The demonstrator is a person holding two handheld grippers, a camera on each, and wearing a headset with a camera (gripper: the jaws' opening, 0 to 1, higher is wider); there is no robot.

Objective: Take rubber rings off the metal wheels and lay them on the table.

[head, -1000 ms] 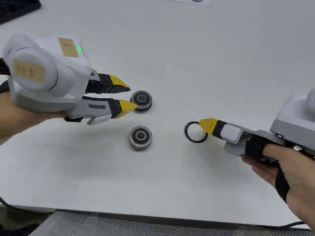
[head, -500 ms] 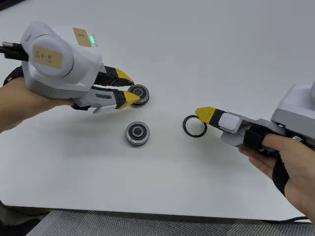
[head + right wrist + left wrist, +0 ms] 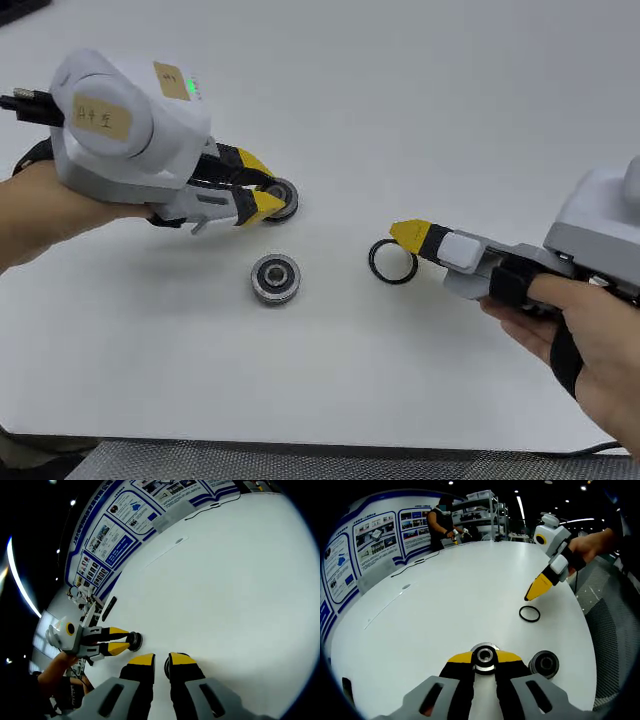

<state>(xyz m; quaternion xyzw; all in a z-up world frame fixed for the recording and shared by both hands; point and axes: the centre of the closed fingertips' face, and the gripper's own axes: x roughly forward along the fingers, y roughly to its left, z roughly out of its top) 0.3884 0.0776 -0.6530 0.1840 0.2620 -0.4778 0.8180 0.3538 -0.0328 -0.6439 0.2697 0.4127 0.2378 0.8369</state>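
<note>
Two metal wheels with black rubber rings sit on the white table (image 3: 420, 100). My left gripper (image 3: 258, 185) is shut on the far wheel (image 3: 283, 197), which shows between its yellow tips as the wheel (image 3: 485, 658). The near wheel (image 3: 275, 277) stands free beside it, also seen as the near wheel (image 3: 543, 663). One loose rubber ring (image 3: 393, 262) lies flat on the table, the same ring (image 3: 529, 614). My right gripper (image 3: 410, 235) is shut and holds nothing, with its tip just above the ring's right edge. From its own view the ring (image 3: 167, 666) peeks between its jaws.
The table stretches white and bare far beyond the wheels. A black object sits at the table's far left corner (image 3: 15, 8). The table's front edge (image 3: 300, 445) runs close below my hands. In the background, a person stands by shelving (image 3: 442, 522).
My left gripper has moved right onto the far wheel and its jaws have come in around it. The right gripper's tip has drawn slightly off the ring, which stays on the table.
</note>
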